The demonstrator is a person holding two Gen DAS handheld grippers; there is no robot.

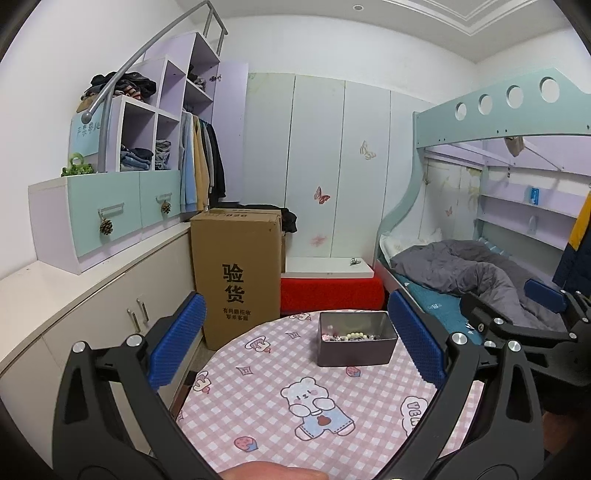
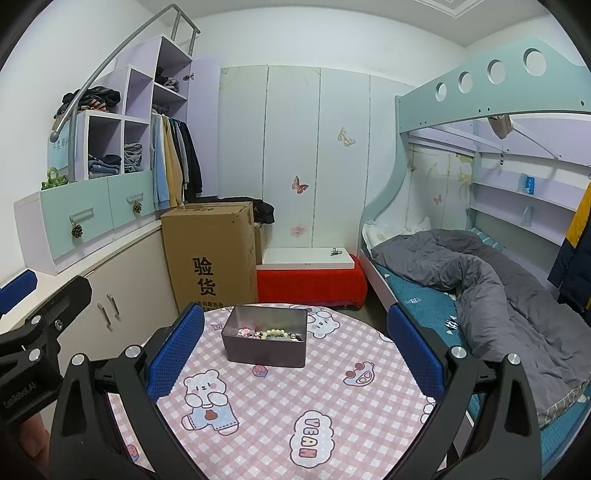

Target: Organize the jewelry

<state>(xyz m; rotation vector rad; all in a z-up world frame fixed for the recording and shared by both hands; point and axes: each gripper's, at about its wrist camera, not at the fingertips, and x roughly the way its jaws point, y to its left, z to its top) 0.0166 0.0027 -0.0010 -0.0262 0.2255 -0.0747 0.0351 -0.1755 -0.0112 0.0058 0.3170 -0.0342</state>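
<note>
Both views bright, evenly lit from overhead; a recessed ceiling lamp (image 1: 357, 7) shows in the left view. Shadows soft and faint. Mild glare on the tin (image 2: 265, 341) inner walls. Strong fisheye bending: the bed frame (image 1: 498, 107) and rail (image 2: 110, 59) curve, corners go black. Near claw arms slightly soft; centre sharp.

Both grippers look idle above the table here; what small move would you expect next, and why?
Probably the right gripper moves forward and down toward the tin. Both it and the left gripper are open and empty, and the beads lie inside the tin.
</note>
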